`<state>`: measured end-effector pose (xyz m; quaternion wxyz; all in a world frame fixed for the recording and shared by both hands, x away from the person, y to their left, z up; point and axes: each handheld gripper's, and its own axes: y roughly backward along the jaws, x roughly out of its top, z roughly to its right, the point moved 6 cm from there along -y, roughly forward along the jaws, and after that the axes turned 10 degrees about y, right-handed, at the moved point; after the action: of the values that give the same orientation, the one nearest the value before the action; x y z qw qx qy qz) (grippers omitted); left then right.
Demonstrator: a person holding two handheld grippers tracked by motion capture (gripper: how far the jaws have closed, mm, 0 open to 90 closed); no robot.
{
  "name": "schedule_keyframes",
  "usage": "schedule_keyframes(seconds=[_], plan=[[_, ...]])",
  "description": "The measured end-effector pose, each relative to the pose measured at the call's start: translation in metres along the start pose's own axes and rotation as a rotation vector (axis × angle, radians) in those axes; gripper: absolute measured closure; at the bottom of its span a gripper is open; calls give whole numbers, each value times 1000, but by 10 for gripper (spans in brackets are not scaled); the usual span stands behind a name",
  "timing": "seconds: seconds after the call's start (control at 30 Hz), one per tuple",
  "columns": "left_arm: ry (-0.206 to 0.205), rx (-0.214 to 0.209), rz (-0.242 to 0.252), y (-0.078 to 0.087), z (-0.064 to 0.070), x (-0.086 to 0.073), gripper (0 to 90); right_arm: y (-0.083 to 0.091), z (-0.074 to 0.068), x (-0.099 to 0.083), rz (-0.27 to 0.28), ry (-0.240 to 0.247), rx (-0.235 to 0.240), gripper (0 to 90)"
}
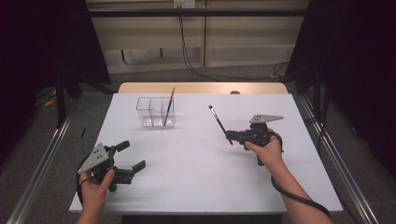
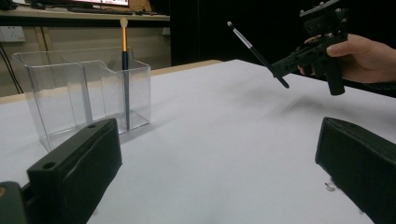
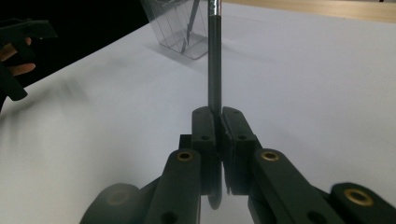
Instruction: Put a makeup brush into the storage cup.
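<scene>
black brush clamped in right tool, tip angled up

Grey floor, pale wall, dark curtains around.

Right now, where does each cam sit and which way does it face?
High view: above the person's table edge, looking forward and down; both forearms, left gripper, right gripper.
Left gripper view: rides the left gripper, looks between its open jaws at the clear organizer.
Right gripper view: looks along its shut jaws up the black brush.
Shared: all three show organizer and black brush.
</scene>
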<state>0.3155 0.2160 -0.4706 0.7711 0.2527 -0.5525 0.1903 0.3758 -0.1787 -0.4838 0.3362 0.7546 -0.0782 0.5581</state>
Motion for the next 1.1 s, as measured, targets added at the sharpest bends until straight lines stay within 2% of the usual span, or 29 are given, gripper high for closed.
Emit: schedule_keyframes(seconds=[0.2,0.5,0.7,1.1], plan=[[1,-2,-1,-1,0,0,3,7,-7,2,83,-5,26,852],[5,-1,-1,-2,1,-1,3,11,-19,2,157,0,59,851],[5,-1,-3,-3,1,-1,3,13,-25,1,182,16,70,852],[19,-6,-3,-6,3,-1,2,9,-38,-3,179,33,90,851]])
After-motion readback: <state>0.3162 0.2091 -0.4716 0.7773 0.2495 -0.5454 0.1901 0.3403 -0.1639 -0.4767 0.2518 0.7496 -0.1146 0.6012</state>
